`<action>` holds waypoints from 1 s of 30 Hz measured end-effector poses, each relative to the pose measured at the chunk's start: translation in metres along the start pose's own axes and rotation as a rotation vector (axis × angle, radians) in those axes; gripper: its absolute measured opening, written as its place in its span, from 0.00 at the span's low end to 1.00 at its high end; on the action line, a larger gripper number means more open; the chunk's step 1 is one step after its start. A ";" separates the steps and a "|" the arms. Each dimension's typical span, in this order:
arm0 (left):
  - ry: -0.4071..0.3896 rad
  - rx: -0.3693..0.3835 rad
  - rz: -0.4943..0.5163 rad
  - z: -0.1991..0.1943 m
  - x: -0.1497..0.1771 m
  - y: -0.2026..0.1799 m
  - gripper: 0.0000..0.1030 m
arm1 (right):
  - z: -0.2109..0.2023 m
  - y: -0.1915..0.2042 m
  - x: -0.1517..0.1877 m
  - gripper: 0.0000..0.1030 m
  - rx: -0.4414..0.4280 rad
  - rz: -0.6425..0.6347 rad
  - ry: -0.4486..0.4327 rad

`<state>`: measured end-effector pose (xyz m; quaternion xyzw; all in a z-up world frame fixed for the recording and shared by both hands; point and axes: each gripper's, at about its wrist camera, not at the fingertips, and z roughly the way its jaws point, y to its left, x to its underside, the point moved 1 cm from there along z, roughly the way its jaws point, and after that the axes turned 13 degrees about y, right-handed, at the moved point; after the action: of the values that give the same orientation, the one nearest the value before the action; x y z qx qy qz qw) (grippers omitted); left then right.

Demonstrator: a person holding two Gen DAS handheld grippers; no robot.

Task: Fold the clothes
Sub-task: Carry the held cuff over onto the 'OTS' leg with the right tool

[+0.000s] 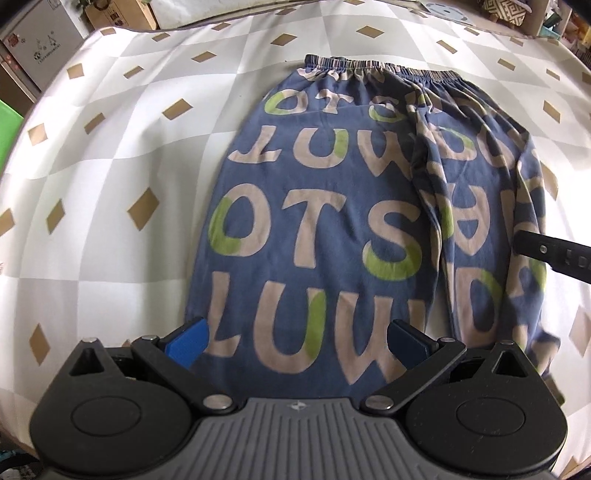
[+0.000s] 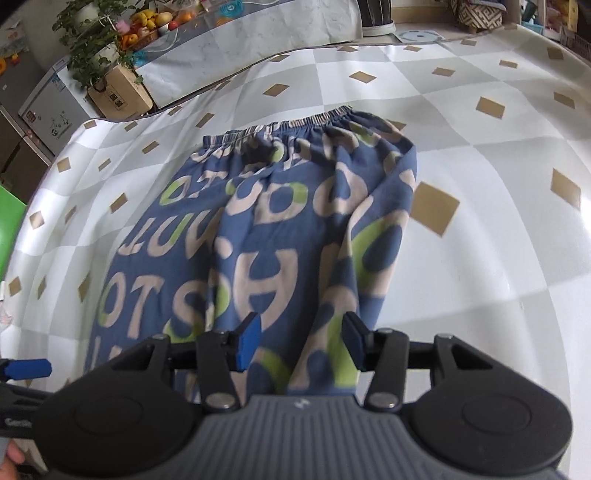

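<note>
Blue pants (image 1: 314, 229) printed with big beige and green letters lie on the checkered tablecloth (image 1: 122, 155), waistband (image 1: 380, 68) at the far end. One leg (image 2: 295, 251) lies folded lengthwise over the other, rumpled along the seam. My left gripper (image 1: 297, 343) hovers over the near end of the flat leg, its jaws wide open and holding nothing. In the right wrist view my right gripper (image 2: 302, 343) stands open above the folded leg; the cloth lies below its blue pads (image 2: 249, 343), untouched by them. Part of the right gripper's black body (image 1: 554, 254) shows at the right edge of the left wrist view.
Bare tablecloth (image 2: 498, 221) stretches right of the pants. Beyond the table's far edge stand a cardboard box (image 2: 118, 96), potted plants (image 2: 88, 40), fruit (image 2: 151, 20) and a woven basket (image 2: 480, 14). A green object (image 2: 9, 229) sits at the left. A fingertip (image 2: 11, 458) shows bottom left.
</note>
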<state>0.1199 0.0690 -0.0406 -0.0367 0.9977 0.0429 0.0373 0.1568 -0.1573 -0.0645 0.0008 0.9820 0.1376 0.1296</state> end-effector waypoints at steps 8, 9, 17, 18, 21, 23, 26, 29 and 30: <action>0.003 0.043 0.010 0.003 -0.008 -0.001 1.00 | 0.016 -0.001 -0.023 0.45 0.039 -0.018 -0.029; 0.006 0.041 0.006 0.004 -0.008 0.000 1.00 | 0.018 -0.001 -0.024 0.45 0.047 -0.015 -0.032; 0.046 0.106 -0.042 0.008 -0.010 0.004 1.00 | 0.033 -0.009 -0.034 0.46 0.042 0.027 -0.028; 0.045 0.108 -0.040 0.008 -0.009 0.003 1.00 | 0.034 -0.009 -0.034 0.46 0.040 0.026 -0.034; 0.049 0.104 -0.042 0.009 -0.010 0.003 1.00 | 0.035 -0.009 -0.036 0.41 0.028 0.023 -0.046; 0.057 0.102 -0.053 0.011 -0.010 0.005 1.00 | 0.035 -0.010 -0.037 0.28 0.037 0.029 -0.050; 0.069 0.107 -0.071 0.014 -0.011 0.008 1.00 | 0.034 -0.013 -0.038 0.10 0.043 0.049 -0.055; 0.071 0.108 -0.087 0.014 -0.011 0.011 1.00 | 0.030 -0.012 -0.039 0.03 0.050 0.052 -0.072; 0.070 0.108 -0.093 0.013 -0.011 0.012 1.00 | 0.028 -0.012 -0.039 0.03 0.045 0.056 -0.081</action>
<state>0.1309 0.0825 -0.0521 -0.0826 0.9965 -0.0138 0.0061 0.2019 -0.1623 -0.0835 0.0366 0.9784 0.1190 0.1653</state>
